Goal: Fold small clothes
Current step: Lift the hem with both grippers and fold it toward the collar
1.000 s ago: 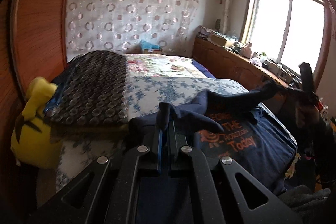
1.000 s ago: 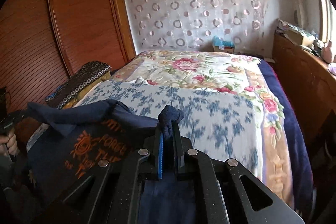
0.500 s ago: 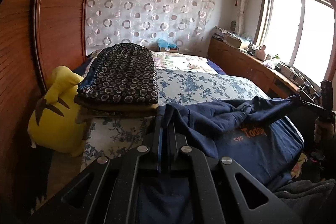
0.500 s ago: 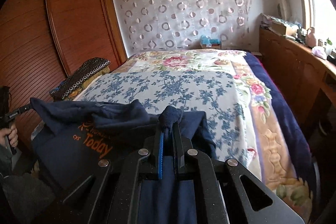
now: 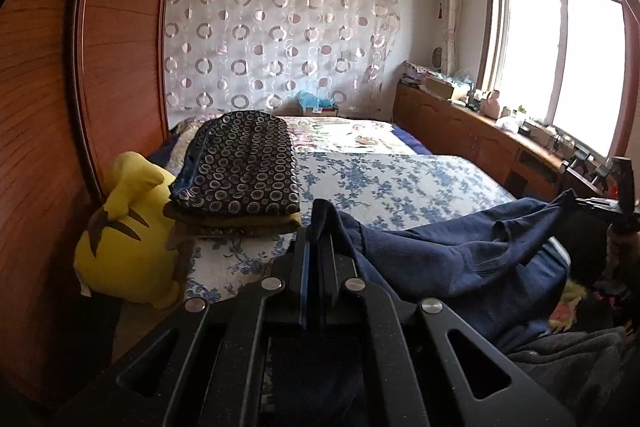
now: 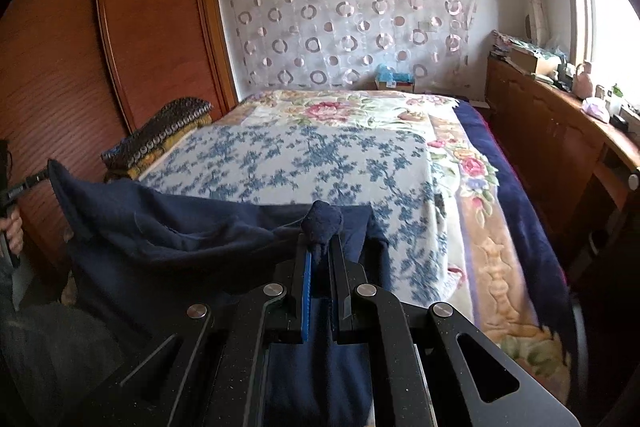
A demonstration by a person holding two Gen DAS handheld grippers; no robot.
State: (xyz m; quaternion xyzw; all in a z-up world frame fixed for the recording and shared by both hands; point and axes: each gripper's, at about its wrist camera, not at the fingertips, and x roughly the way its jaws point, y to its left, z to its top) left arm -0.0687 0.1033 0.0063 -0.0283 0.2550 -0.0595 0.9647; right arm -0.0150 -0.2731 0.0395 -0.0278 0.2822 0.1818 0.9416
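Counting one navy garment (image 5: pixel 448 259), two grippers, one yellow plush toy (image 5: pixel 124 235) and one folded patterned stack (image 5: pixel 240 167) on the floral bedspread (image 5: pixel 392 183). Left gripper (image 5: pixel 318 227) has its jaws pressed together on one corner of the cloth; right gripper (image 6: pixel 320 239) is pinched tight on a bunched corner too. Between them the garment hangs stretched above the near end of the bed, sagging in the middle.

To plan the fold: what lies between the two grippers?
Only the navy T-shirt spans between right gripper and left gripper, hanging over the bed edge; right wrist view.
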